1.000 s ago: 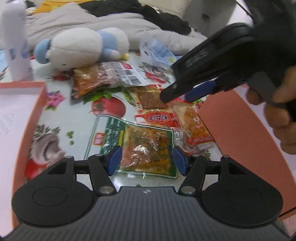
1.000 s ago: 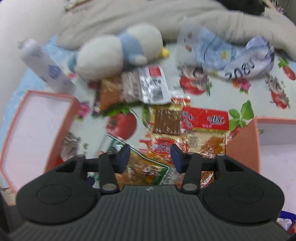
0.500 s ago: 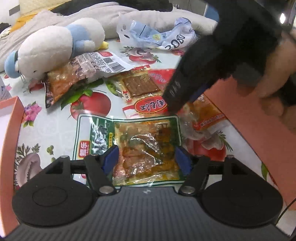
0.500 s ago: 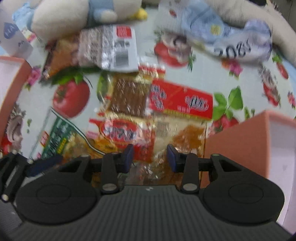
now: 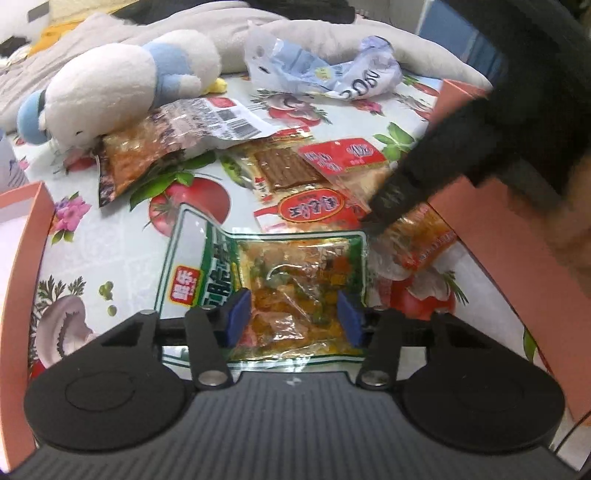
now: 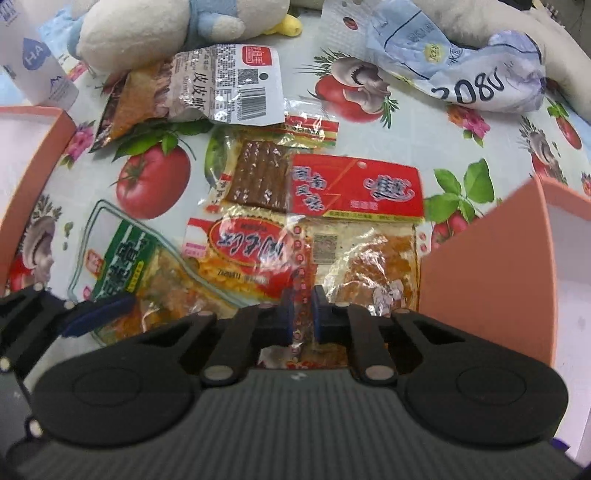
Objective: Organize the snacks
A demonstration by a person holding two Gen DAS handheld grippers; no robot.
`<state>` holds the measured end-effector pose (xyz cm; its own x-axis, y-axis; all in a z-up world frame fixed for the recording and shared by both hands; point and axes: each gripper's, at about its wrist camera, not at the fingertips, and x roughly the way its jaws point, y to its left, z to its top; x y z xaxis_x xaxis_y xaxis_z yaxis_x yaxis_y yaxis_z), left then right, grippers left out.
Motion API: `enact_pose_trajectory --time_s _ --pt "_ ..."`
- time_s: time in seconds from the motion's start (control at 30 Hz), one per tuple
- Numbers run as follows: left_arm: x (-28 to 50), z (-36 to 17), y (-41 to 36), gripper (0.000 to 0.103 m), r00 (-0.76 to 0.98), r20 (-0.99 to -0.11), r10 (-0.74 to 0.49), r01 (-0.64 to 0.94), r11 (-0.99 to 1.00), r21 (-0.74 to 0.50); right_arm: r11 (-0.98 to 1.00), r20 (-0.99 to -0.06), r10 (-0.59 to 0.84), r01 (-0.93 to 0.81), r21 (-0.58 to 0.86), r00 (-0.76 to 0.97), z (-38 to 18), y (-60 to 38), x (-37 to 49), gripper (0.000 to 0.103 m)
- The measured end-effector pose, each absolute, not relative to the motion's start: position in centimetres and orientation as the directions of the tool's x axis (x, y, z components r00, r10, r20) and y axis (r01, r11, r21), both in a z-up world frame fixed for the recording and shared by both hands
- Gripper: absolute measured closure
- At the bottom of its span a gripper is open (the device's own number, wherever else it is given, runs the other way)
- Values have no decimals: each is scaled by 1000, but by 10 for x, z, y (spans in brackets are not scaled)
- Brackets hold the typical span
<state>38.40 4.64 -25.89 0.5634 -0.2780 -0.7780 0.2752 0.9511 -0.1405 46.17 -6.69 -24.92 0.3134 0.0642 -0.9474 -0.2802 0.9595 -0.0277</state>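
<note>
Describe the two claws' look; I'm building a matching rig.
Both alike: the left claw and right claw have blue pads on black linkage arms with silver pivot pins, two round black housings, and a ribbed dark grey body bearing a small pale mark. No cables or sleeves visible.

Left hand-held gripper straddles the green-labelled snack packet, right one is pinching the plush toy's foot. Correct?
Not the plush toy; it lies untouched at the far edge of the tablecloth. In the right wrist view the right hand-held gripper is closing on the clear edge of a red-labelled snack packet. The left hand-held gripper does straddle the green-labelled snack packet, closing.
</note>
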Motion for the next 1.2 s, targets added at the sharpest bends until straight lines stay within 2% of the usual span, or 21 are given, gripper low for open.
enact_pose_trajectory --time_s 0.1,0.43,0.47,1.03,1.13,1.17,1.2 --pt "383 -255 53 58 565 -780 -269 236 959 -159 961 -944 93 -275 3 318 -243 -69 449 91" --pt "339 -249 76 62 565 -789 -241 190 969 -159 950 -917 204 -295 101 344 -220 -71 390 92" --pt "332 -248 79 68 566 -790 -235 178 971 -162 948 -912 219 -295 116 346 -218 -72 383 93" --pt "217 -234 104 71 558 -805 -200 67 978 -197 914 -831 369 -327 242 416 -214 -82 239 94" --pt "206 -233 106 71 563 -800 -209 58 975 -214 905 -813 380 -358 228 442 -216 -81 220 90" --pt "205 -232 106 71 565 -798 -212 55 974 -219 896 -809 402 -366 252 428 -217 -82 216 85" --pt "204 -232 107 70 564 -798 -212 47 973 -225 886 -806 423 -373 274 414 -219 -85 213 71"
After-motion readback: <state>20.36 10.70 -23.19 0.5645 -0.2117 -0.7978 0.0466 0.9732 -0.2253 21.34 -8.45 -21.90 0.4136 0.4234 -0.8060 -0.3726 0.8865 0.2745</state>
